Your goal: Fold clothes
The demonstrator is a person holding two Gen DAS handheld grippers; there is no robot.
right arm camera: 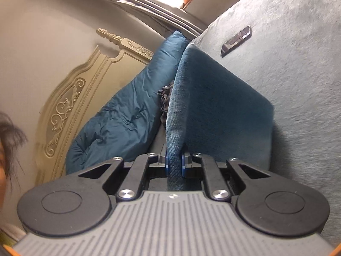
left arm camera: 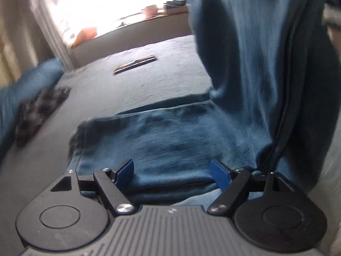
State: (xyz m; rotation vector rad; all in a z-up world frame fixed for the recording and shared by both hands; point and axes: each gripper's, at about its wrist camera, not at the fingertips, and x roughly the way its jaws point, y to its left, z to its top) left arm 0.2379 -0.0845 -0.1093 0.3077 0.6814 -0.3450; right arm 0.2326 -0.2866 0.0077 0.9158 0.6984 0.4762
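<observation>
Two grippers were at work over one bed [left arm camera: 170, 74] covered in a grey-blue blanket. The right gripper [right arm camera: 174, 164] was clamped on a fold of one blue garment [right arm camera: 213, 106], its two blue pads [right arm camera: 166, 166] pressed against the bunched cloth from either side. From that grip the garment rose and spread away, its far part draped down onto the blanket.

The left gripper [left arm camera: 172, 170] stood with its two fingers [left arm camera: 125, 169] well apart, nothing pinched between them. It hovered just above the lower part of the same blue garment [left arm camera: 170, 136], which lay flat on the bed below it, while the rest of the cloth hung as a tall curtain on the right side of that view. Whether the fingertips touched the cloth could not be told.

One dark flat object [left arm camera: 134, 64] lay on the blanket farther off, well apart from the garment; the right wrist view showed it too [right arm camera: 235, 40]. One dark checked cloth [left arm camera: 40, 111] sat crumpled near the bed's head, beside one teal pillow [right arm camera: 119, 117]. Behind the pillow stood one cream carved headboard [right arm camera: 74, 98]. One bright window [left arm camera: 102, 6] showed beyond the bed. A bit of a person's dark hair [right arm camera: 10, 128] showed at the left edge of the right wrist view.
</observation>
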